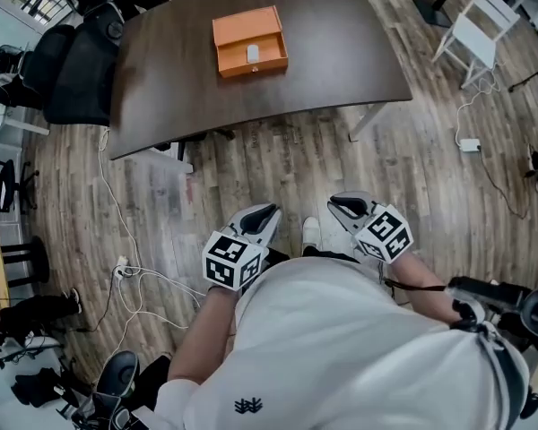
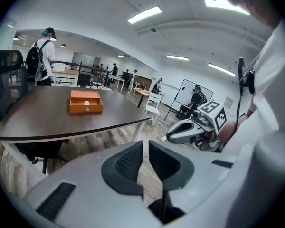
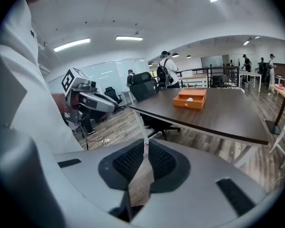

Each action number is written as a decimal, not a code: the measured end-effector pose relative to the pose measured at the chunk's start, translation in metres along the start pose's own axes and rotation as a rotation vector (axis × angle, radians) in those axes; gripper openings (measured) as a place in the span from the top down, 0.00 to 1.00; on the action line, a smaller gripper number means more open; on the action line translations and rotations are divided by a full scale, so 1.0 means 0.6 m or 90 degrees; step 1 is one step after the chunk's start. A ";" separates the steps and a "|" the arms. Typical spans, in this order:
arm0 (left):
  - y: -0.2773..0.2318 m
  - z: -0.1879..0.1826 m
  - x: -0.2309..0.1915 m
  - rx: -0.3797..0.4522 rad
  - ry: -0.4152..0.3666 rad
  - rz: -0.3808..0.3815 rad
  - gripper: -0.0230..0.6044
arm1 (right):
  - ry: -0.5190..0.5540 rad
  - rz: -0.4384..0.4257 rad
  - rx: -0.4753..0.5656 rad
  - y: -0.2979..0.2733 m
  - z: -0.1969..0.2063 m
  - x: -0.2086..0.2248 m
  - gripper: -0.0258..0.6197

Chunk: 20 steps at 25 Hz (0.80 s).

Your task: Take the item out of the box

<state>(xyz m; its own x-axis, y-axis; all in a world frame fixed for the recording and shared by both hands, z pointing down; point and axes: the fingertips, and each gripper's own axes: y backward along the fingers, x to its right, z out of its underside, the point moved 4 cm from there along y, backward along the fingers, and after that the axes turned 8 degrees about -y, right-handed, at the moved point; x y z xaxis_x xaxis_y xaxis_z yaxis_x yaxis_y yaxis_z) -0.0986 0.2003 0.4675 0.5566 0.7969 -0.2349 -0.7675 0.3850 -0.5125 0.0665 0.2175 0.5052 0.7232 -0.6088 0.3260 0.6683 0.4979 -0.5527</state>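
Head view, steeply down: finds the orange box (image 1: 249, 41) lying open-topped on the dark bench (image 1: 341, 61), with the small white item (image 1: 253, 55) resting inside, in the half of the box nearer the person. Puts both grippers well short of the box, over the wooden floor (image 1: 287, 159) and tucked close against the person's white-clad body. Reads as a rest posture, judged from that distance: nothing reached for yet, the item untouched. Left gripper view looks along the left gripper (image 2: 145, 148) toward the box and shows its jaws a narrow slit apart, only floor visible through the slit and nothing between the pads. Catches the right gripper (image 2: 178, 134) too, level with it and equally far from the box. Right gripper view shows the right gripper's jaws meeting at the tips, pinching nothing, with the box off beyond them on the bench. Suggests why the box lies as it does: open side up and clear of other things, so the item can likely be pinched from above. Calls first for an approach to the box, then for a wider spread of whichever jaws go in, since neither pair looks wide enough for the item as held. Warns of one likely snag: the low box walls close around the item.
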 end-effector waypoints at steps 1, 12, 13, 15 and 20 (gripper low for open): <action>-0.012 -0.009 -0.007 -0.001 0.001 -0.003 0.88 | -0.004 0.002 -0.001 -0.001 0.000 0.013 0.95; -0.128 -0.109 -0.186 -0.004 0.001 -0.004 0.83 | -0.047 0.065 0.002 -0.055 -0.063 0.140 0.83; -0.139 -0.121 -0.208 -0.001 0.003 -0.002 0.83 | -0.053 0.075 0.004 -0.060 -0.075 0.151 0.83; -0.157 -0.147 -0.260 0.001 -0.003 0.000 0.82 | -0.064 0.092 0.011 -0.071 -0.105 0.168 0.83; -0.210 -0.210 -0.393 0.000 0.002 0.004 0.81 | -0.079 0.132 0.024 -0.109 -0.183 0.216 0.84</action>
<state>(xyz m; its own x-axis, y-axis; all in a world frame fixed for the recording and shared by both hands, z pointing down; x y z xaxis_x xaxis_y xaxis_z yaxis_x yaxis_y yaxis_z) -0.0931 -0.0948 0.4837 0.5522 0.7983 -0.2404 -0.7711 0.3794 -0.5114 0.0975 0.0381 0.4992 0.8600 -0.4116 0.3017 0.5076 0.6280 -0.5899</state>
